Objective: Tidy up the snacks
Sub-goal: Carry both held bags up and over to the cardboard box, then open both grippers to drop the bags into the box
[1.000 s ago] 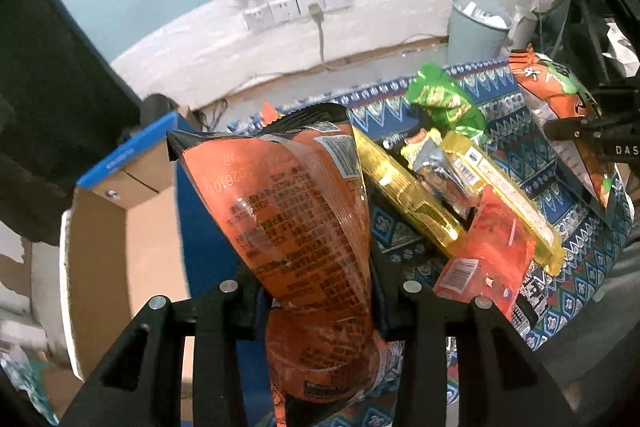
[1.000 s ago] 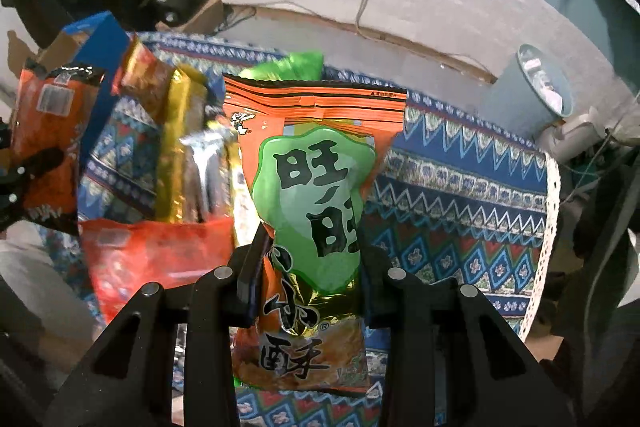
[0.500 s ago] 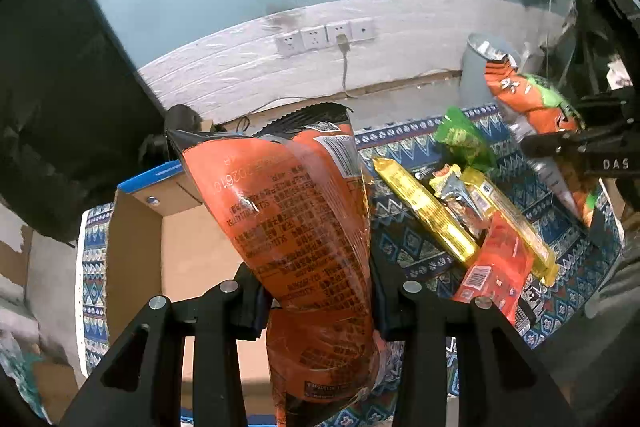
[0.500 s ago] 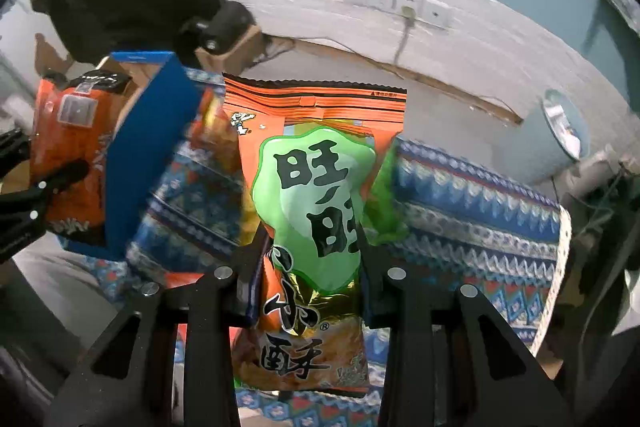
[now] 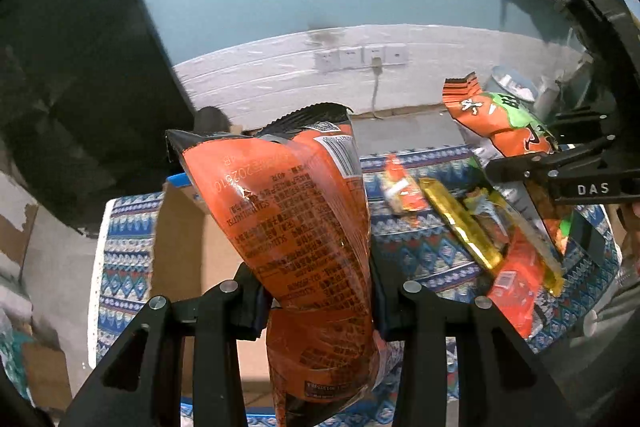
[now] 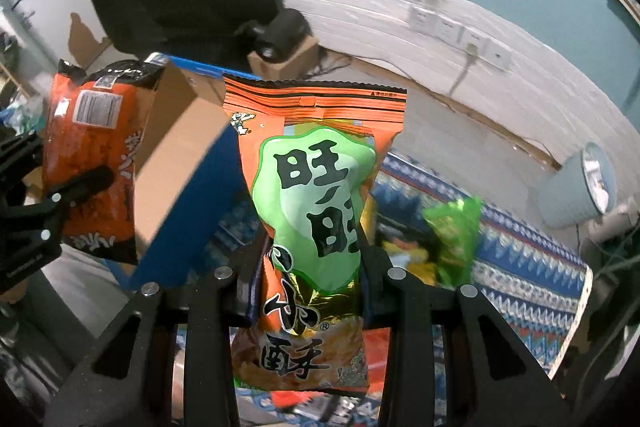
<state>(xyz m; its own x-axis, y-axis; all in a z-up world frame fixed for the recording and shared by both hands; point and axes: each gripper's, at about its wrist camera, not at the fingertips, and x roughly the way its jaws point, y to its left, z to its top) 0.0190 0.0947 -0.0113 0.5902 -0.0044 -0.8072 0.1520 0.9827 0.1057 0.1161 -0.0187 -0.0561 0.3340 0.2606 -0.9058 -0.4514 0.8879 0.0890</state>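
Box: open cardboard box (image 5: 188, 247) at left on the patterned cloth (image 5: 124, 267), inside bare.
Left gripper (image 5: 316, 291): clamps orange bag (image 5: 296, 219) upright over the box's right edge.
Right gripper (image 6: 310, 279): pinches green-labelled bag (image 6: 316, 203) upright, above the snack pile (image 5: 472, 227).

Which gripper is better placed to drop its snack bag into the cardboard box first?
Left. The left hand-held gripper holds its orange bag right over the open box; the right's bag sits beside it.
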